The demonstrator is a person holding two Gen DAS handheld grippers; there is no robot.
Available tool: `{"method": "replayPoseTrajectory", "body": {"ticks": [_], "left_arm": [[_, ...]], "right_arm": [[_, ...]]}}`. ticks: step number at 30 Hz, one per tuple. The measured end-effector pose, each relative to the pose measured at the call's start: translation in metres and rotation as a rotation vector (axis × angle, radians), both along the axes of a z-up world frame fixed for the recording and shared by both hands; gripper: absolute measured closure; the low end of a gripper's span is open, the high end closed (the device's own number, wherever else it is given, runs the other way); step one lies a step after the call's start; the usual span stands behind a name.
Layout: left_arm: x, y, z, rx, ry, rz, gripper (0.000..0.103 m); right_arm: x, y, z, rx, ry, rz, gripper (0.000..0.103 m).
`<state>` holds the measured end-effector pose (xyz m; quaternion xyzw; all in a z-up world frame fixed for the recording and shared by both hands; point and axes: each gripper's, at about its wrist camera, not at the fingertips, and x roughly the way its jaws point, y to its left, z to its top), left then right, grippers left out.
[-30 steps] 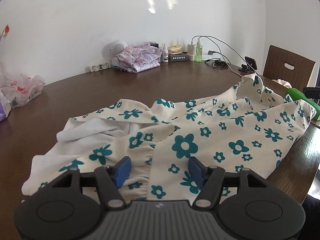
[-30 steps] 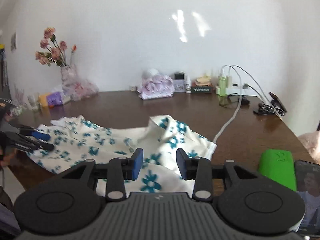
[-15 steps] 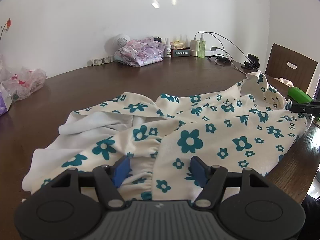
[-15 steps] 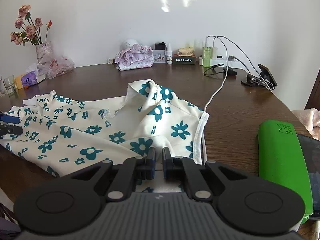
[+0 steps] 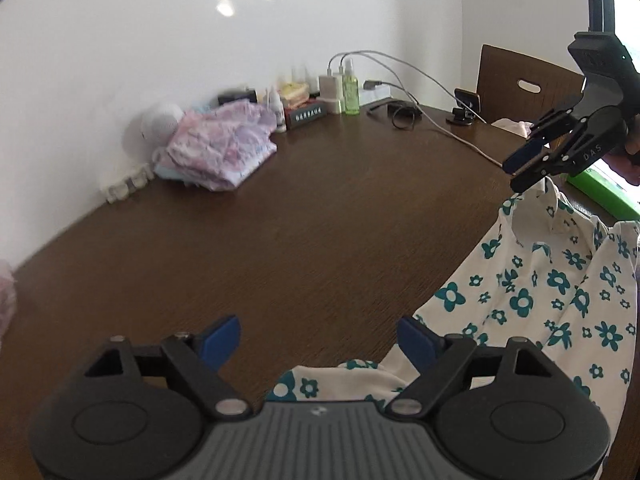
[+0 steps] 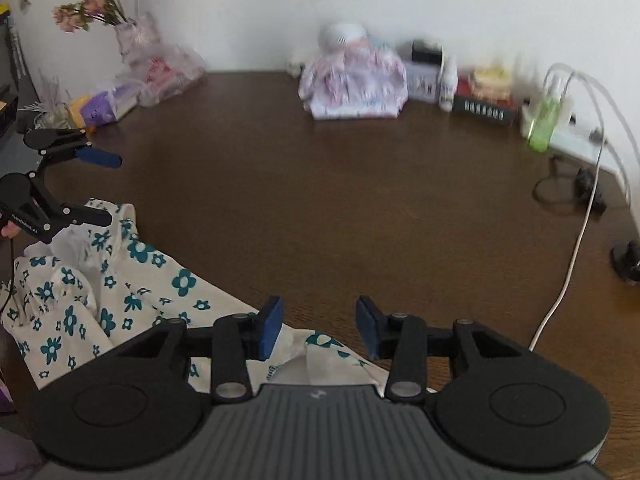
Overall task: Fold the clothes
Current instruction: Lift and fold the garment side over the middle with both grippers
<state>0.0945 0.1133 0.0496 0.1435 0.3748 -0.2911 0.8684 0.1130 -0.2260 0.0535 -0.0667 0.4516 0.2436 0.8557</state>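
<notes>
On the dark brown wooden table (image 5: 320, 220), the cream garment printed with teal flowers (image 5: 560, 300) is lying bunched along the near edge, and both claws are opening over it. From the left wrist camera, the left gripper (image 5: 320, 340) is spreading its blue-padded fingers (image 5: 222, 338) wide with bare tabletop between them, only a fold of the floral cloth showing below the right-hand pad. That same view is catching the right gripper (image 5: 520, 170) from the side at the far right, its tips just above a raised corner of the garment; whether they are touching the cloth cannot be told from there. The right wrist camera is settling it: the right gripper (image 6: 318, 326) is parting its pads to a middling gap, the cloth lying under and behind them, nothing pinched between. This view is also showing the left gripper (image 6: 102, 188) at the left edge with its fingers well apart above the garment's (image 6: 132, 280) crumpled end. Only the left view is giving us the brown wooden chair (image 5: 524, 84) and the green case (image 5: 600, 192) beyond the cloth; only the right is showing the vase of pink flowers (image 6: 120, 20) at the far left. Both are picking up the folded pink-patterned clothes (image 6: 352, 84) by the white wall, though blurred.
</notes>
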Motion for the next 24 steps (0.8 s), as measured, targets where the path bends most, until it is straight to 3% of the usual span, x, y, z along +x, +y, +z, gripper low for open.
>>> {"method": "replayPoseTrajectory", "body": {"ticks": [1,4,6,7,9,10,12,17,24], "left_arm": [[0.005,0.004,-0.010,0.004,0.045,0.003,0.032],[0.001,0.020,-0.019,-0.030,0.049,-0.009,0.031],[0.000,0.028,-0.020,-0.078,0.076,0.013,0.034],[0.000,0.032,-0.020,-0.102,0.090,0.025,0.058],[-0.003,0.029,-0.021,-0.094,0.108,0.000,0.096],[-0.008,0.026,-0.019,-0.079,0.079,-0.012,0.095],[-0.019,0.020,-0.014,-0.048,0.015,-0.020,0.097],[-0.068,0.020,0.022,-0.075,-0.149,0.019,0.098],[-0.159,0.005,0.054,-0.017,-0.353,0.034,0.098]], "right_arm": [[0.003,0.005,-0.008,-0.035,0.025,0.015,0.062],[0.005,0.014,-0.029,-0.124,0.076,0.041,0.059],[0.001,0.012,-0.036,-0.109,0.086,0.040,0.059],[0.000,0.010,-0.037,-0.093,0.087,0.038,0.062],[-0.001,0.008,-0.038,-0.073,0.062,0.022,0.070],[-0.003,0.008,-0.038,-0.065,0.051,0.019,0.084],[-0.009,0.008,-0.035,-0.058,0.023,0.021,0.096],[-0.050,0.005,-0.006,-0.064,-0.160,0.068,0.097],[-0.125,0.000,0.021,-0.069,-0.410,0.178,0.097]]}}
